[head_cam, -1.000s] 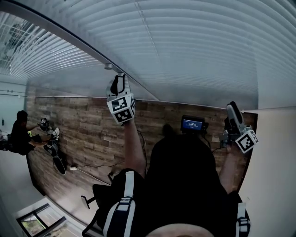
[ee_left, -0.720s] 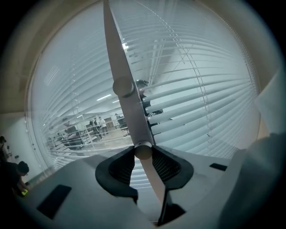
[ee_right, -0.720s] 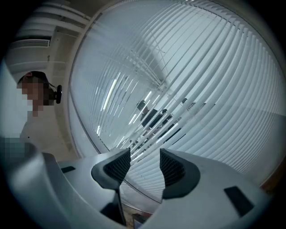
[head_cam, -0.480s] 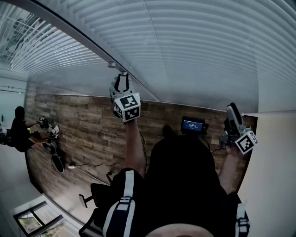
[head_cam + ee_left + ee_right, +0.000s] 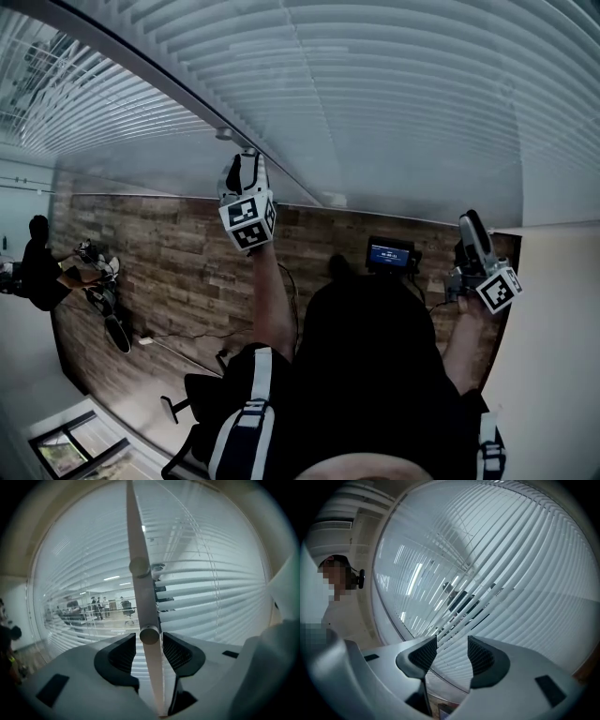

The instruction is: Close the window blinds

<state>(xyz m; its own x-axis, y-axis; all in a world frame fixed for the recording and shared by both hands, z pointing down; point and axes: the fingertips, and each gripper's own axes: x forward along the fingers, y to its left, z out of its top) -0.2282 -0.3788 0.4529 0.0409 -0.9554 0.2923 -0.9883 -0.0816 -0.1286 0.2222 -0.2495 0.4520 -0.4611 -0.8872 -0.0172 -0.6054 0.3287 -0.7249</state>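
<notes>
White slatted blinds fill the window ahead. My left gripper is raised to them, and the pale tilt wand hangs straight down between its jaws. The wand's round end sits between the black pads. In the left gripper view the left gripper has its jaws opening, with slim gaps on both sides of the wand. My right gripper is held lower at the right. It is open and empty, facing the slats. Some slats still show dark gaps.
Wood-pattern floor lies below. A person sits far left by some gear. A small device with a blue screen stands near my right side. A pale wall borders the right. Another person in white shows at the right gripper view's left.
My left gripper twisted to the right on the wand half a second ago and has turned back. The right gripper has stayed where it was.
</notes>
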